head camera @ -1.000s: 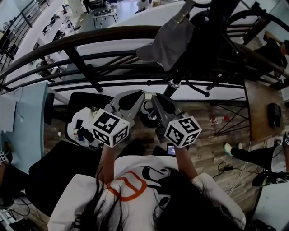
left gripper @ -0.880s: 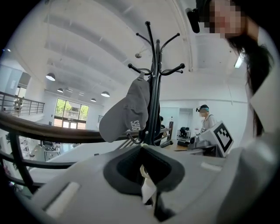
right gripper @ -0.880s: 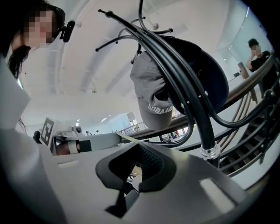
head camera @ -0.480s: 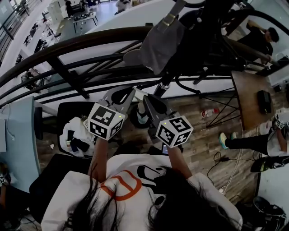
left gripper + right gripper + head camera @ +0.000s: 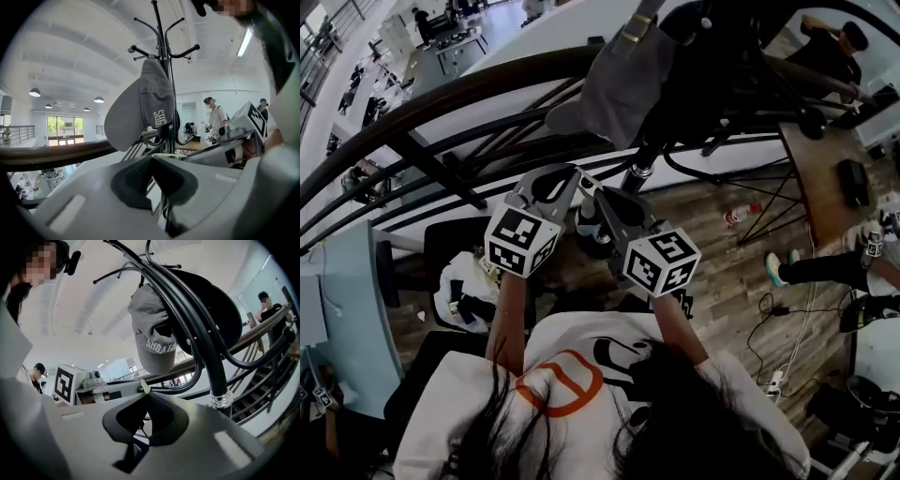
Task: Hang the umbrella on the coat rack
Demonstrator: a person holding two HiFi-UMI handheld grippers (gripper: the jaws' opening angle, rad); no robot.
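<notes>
Both tongs raised side by side at the coat rack (image 5: 639, 169). The left tongs (image 5: 153, 157) and the right tongs (image 5: 146, 393) are each clenched tip to tip, with nothing visible between the pads. No umbrella is in either grasp. The only candidate for it is a black bulk (image 5: 212, 308) hanging on the rack behind the grey cap (image 5: 154, 336), and no view shows a handle or ribs to confirm this. Risk, as a judgement: the tongs sit just beside the pole and its curved lower arms (image 5: 197, 380). A sideways nudge there could rock the rack and shake the cap, or the black bulk if it is only loosely hooked, off its peg. The tongs are also near enough to knock against each other. Comparison of views: the head view alone shows how the tongs stand to each other, the rack's foot (image 5: 592, 234) on the wooden floor between them, the dark railing (image 5: 441, 98) behind, and a brown worktop (image 5: 817, 183) to the right. The left gripper view alone shows the bare upper pegs (image 5: 161, 47) above the cap. The right gripper view alone shows the chrome collar (image 5: 219, 399) on the pole and the cap's underside.
</notes>
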